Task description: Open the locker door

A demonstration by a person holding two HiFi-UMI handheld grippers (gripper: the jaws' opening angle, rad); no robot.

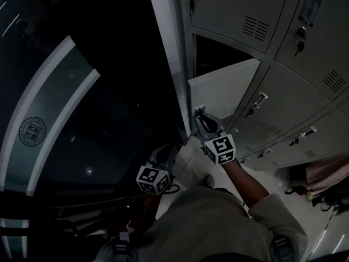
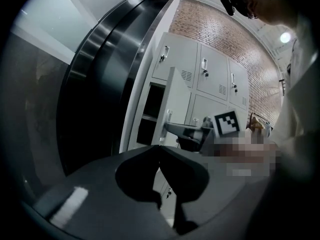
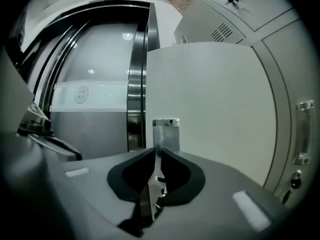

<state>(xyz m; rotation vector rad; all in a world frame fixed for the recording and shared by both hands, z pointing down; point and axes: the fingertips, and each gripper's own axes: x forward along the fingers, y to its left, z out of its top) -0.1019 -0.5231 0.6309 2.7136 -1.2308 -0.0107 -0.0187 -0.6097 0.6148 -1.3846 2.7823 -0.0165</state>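
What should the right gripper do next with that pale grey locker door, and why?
Probably swing the door wider, pulling outward along its arc. The right gripper is shut on the small metal handle of the pale grey locker door, which stands only partly open, with the dark compartment showing behind it.

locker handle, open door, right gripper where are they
locker handle (image 3: 166,133), right gripper view, metal face
open door (image 3: 215,91), right gripper view, bare panel
right gripper (image 1: 198,115), head view, between fingertips
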